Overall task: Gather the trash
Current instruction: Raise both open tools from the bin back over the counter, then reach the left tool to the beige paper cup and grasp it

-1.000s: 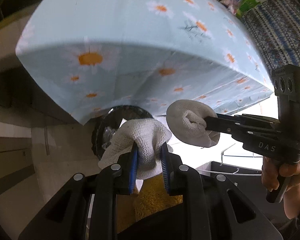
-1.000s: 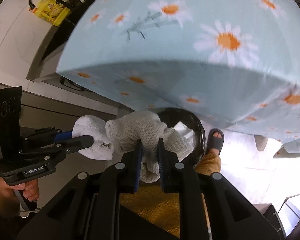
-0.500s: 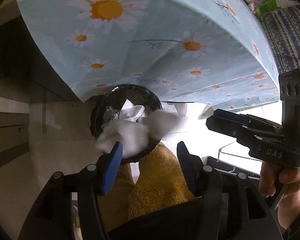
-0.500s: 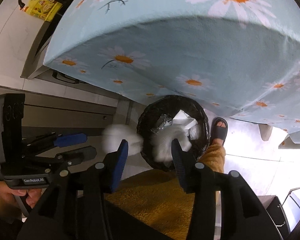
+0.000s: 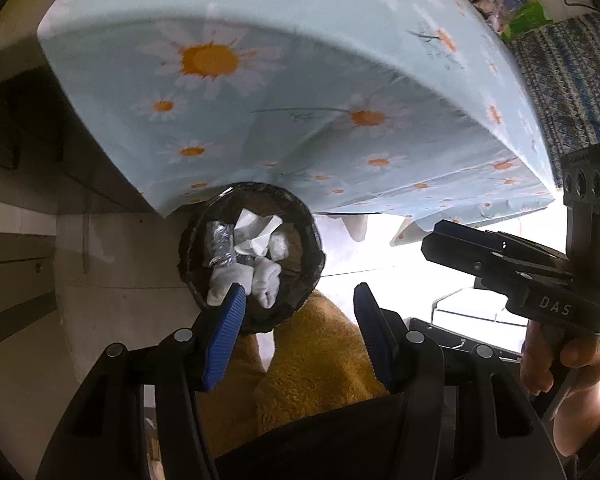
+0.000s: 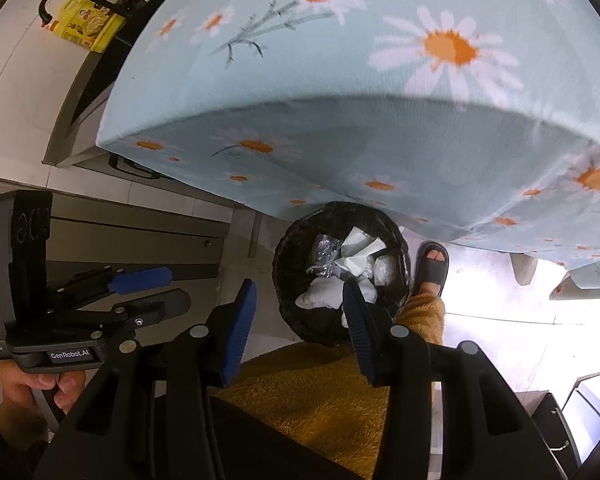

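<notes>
white cloth wads (image 5: 240, 280): 2, soft, light, crushable; pinch any bunched fold. lying in the black-lined bin (image 5: 312, 236) among tissue (image 5: 256, 232) and foil (image 5: 220, 240), under the daisy-cloth surface (image 5: 300, 80). left claw (image 5: 300, 320) and right claw (image 6: 300, 312) both apart, empty.

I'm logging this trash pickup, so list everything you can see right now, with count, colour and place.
Round bin with black liner: one, on the floor below the table edge.
White crumpled wads: several, inside the bin.
Silver foil scrap: one, inside the bin.
Daisy-print tablecloth: one, light blue, draped over the table.
Yellow jug: one, on the floor beyond the table.
Grey sandal: one, on a foot beside the bin.
Left tool: black with blue pads, open, empty, above the bin.
Right tool: the same, open, empty.
</notes>
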### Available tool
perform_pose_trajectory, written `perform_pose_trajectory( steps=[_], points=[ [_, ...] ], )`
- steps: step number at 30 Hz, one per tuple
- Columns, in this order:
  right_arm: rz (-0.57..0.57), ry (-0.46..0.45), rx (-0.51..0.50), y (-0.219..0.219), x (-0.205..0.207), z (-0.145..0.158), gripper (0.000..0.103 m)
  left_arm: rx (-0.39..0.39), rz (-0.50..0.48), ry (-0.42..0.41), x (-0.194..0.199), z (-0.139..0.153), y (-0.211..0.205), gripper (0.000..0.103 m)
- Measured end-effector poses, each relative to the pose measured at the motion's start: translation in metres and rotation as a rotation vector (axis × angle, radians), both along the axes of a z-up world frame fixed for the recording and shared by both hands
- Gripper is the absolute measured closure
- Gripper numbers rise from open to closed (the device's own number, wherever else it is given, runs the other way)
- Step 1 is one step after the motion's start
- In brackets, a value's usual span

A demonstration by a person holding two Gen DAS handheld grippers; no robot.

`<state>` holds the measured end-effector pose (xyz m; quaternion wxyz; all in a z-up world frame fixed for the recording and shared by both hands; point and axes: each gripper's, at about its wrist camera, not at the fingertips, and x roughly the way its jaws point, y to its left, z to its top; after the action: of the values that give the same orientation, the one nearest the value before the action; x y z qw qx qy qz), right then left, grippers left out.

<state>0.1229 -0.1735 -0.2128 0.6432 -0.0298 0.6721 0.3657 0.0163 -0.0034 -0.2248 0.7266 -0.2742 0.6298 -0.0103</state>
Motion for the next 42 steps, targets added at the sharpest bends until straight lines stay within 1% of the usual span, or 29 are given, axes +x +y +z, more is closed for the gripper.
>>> perform_pose_trajectory(
  steps=[5,8,10,12,17,18,21,26,27,28,31,33,35,36,39,42],
  points=[
    [-0.019,-0.025,0.008,-0.006,0.004,0.014,0.057,0.007,-0.016,-0.043,0.005,0.017,-0.005,0.049],
    [-0.031,-0.052,0.018,-0.010,0.005,0.027,0.057,0.010,-0.019,-0.065,0.008,0.025,-0.007,0.049],
    [-0.042,-0.068,0.025,-0.013,0.008,0.035,0.051,0.007,-0.028,-0.078,0.011,0.035,-0.009,0.049],
    [-0.049,-0.088,0.027,-0.016,0.012,0.044,0.051,0.018,-0.050,-0.108,0.014,0.048,-0.013,0.049],
    [-0.072,-0.131,0.049,-0.026,0.020,0.063,0.051,0.027,-0.074,-0.149,0.025,0.070,-0.019,0.049],
    [-0.075,-0.135,0.052,-0.027,0.022,0.065,0.051,0.029,-0.079,-0.159,0.027,0.074,-0.020,0.049],
    [-0.098,-0.153,0.071,-0.034,0.030,0.075,0.045,0.037,-0.084,-0.190,0.034,0.087,-0.022,0.049],
    [-0.115,-0.185,0.092,-0.042,0.046,0.089,0.045,0.065,-0.089,-0.224,0.048,0.106,-0.026,0.048],
    [-0.120,-0.195,0.099,-0.044,0.051,0.093,0.045,0.067,-0.080,-0.231,0.052,0.111,-0.025,0.039],
    [-0.124,-0.201,0.102,-0.045,0.055,0.095,0.045,0.066,-0.074,-0.239,0.053,0.113,-0.024,0.036],
    [-0.138,-0.221,0.125,-0.052,0.069,0.104,0.041,0.087,-0.065,-0.261,0.066,0.122,-0.024,0.036],
    [-0.146,-0.232,0.138,-0.057,0.079,0.108,0.041,0.099,-0.066,-0.272,0.077,0.129,-0.024,0.036],
    [-0.146,-0.238,0.151,-0.059,0.086,0.112,0.041,0.120,-0.072,-0.284,0.088,0.136,-0.024,0.027],
    [-0.145,-0.248,0.152,-0.060,0.091,0.114,0.040,0.136,-0.075,-0.295,0.096,0.141,-0.023,0.020],
    [-0.144,-0.267,0.175,-0.064,0.103,0.120,0.038,0.166,-0.068,-0.329,0.114,0.153,-0.022,0.016],
    [-0.149,-0.283,0.189,-0.069,0.117,0.127,0.033,0.191,-0.063,-0.359,0.138,0.167,-0.020,0.008]
  ],
)
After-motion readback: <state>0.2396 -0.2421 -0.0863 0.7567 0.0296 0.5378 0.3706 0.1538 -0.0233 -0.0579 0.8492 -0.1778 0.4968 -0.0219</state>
